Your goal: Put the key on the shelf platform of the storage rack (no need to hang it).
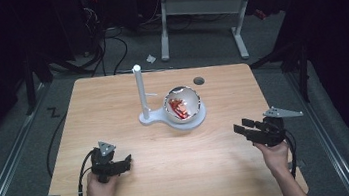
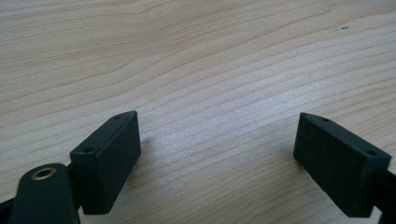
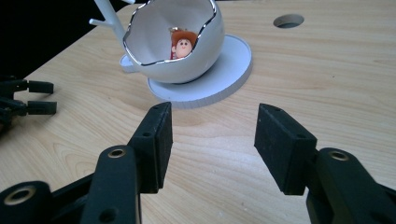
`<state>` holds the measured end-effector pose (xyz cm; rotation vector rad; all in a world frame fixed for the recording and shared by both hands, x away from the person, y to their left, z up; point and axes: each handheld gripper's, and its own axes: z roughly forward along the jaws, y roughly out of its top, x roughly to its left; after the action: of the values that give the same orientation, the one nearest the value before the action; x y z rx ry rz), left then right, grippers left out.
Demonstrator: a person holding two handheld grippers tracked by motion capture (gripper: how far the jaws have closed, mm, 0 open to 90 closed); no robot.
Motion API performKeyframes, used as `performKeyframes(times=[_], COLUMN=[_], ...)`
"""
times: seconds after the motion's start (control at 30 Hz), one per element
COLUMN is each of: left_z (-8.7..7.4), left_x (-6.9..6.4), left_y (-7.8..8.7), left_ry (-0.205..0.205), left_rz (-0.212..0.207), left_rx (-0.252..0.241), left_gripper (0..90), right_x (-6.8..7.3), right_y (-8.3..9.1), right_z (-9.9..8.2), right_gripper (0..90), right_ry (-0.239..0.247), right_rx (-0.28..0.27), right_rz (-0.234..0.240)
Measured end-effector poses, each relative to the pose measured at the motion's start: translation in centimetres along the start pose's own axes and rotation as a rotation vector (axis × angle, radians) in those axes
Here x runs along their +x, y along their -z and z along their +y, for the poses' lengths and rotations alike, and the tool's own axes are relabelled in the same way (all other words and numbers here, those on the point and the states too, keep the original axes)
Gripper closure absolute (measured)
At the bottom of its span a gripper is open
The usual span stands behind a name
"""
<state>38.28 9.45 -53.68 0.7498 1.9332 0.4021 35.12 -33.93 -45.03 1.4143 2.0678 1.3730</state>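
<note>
Near the table's middle, the doll in its thin-walled shell looks light and easily cracked, best lifted by the head, while left gripper and right gripper gape wide, empty.

You have a white eggshell-shaped bowl with a jagged, silver-edged rim, tipped so its opening faces you, resting on a round white base plate near the middle of the bench. Inside sits a small figurine with a brown hat. A white post stands upright just left of the bowl.
</note>
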Motion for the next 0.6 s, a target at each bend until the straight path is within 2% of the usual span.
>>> performKeyframes(times=[0.2,0.4,0.6], left_z=[0.0,0.0,0.0], left_x=[0.0,0.0,0.0], left_y=[0.0,0.0,0.0], left_ry=[0.004,0.003,0.005], left_rz=[0.002,0.002,0.003], left_rx=[0.0,-0.002,-0.001], left_gripper=[15.4,15.4,15.4], right_x=[0.4,0.9,1.7], right_y=[-0.7,-2.4,-3.5], right_z=[-0.4,-1.6,-2.1], right_gripper=[46.9,47.0,47.1], right_ry=[0.002,0.003,0.025], right_rx=[0.003,0.034,0.043], right_rz=[0.009,0.023,0.02])
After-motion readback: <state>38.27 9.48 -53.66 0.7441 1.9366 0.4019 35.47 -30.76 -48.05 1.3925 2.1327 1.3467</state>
